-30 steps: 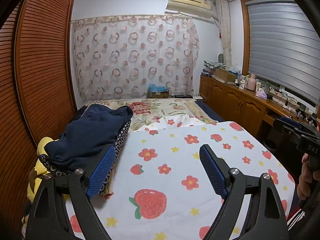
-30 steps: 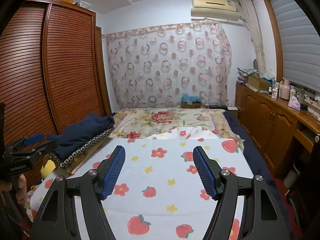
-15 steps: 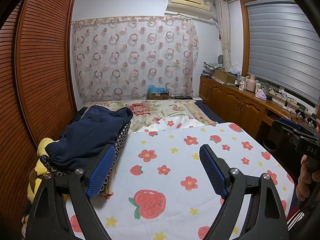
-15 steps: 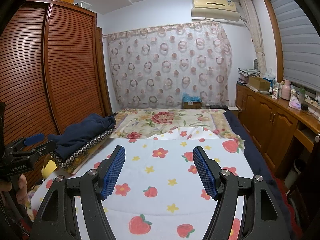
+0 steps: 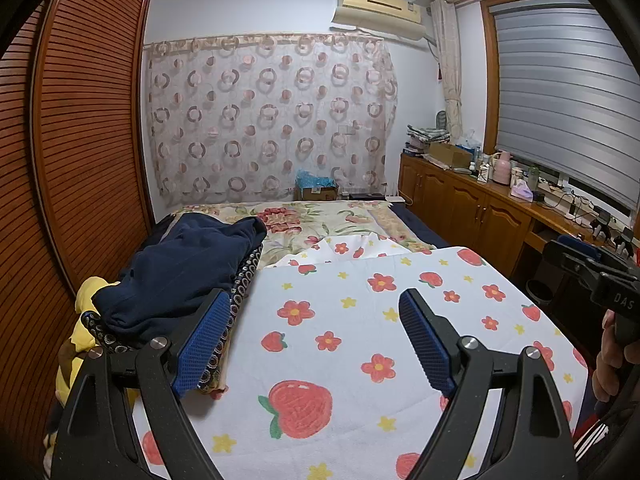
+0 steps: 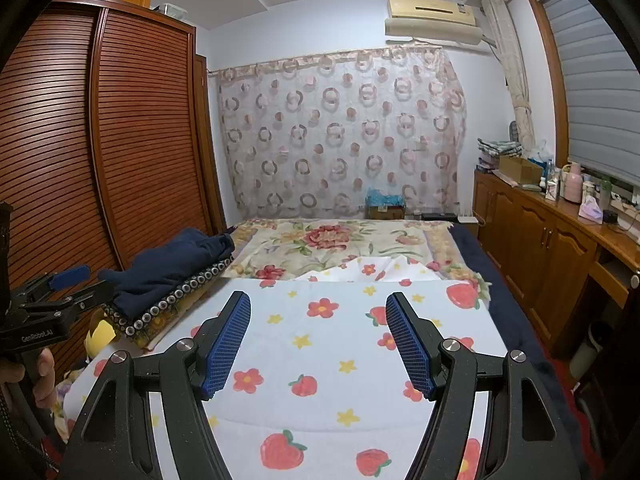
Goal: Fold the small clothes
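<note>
- Hovering over the strawberry sheet [image 5: 360, 340]: two grippers, left gripper [image 5: 314, 332] and right gripper [image 6: 318, 336], both with jaws spread wide and nothing between them.
- One clothes pile [image 5: 172, 280] sits at the sheet's left edge (three layers I can count: navy on top, a ring-patterned one, yellow underneath).
- Beyond the sheet's far edge: one floral bedspread [image 6: 332, 240].
- Two hands visible, one per handle.

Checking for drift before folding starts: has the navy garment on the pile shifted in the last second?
No. The navy garment lies on the same pile beside the strawberry sheet, unchanged against the wardrobe.
</note>
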`<state>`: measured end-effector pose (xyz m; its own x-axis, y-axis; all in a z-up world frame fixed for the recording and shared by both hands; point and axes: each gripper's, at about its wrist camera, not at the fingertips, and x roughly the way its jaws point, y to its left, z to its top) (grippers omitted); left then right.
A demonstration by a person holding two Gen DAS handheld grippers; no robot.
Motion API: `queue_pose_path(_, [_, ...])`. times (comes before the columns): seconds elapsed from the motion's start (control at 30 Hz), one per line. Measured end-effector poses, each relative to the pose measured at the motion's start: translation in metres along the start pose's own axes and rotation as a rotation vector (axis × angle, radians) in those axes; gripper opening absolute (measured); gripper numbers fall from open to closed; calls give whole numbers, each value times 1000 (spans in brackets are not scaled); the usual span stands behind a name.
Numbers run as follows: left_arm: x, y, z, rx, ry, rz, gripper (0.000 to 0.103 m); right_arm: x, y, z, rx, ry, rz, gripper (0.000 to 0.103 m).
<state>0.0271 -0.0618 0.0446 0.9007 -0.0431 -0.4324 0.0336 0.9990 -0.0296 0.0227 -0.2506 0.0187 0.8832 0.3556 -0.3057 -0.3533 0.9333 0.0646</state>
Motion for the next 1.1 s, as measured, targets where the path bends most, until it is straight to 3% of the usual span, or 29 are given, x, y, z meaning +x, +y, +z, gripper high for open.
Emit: queue_pose_path(1.1, [1, 3, -2, 1, -1, -3, 87, 1, -6, 0, -5, 4, 8, 72])
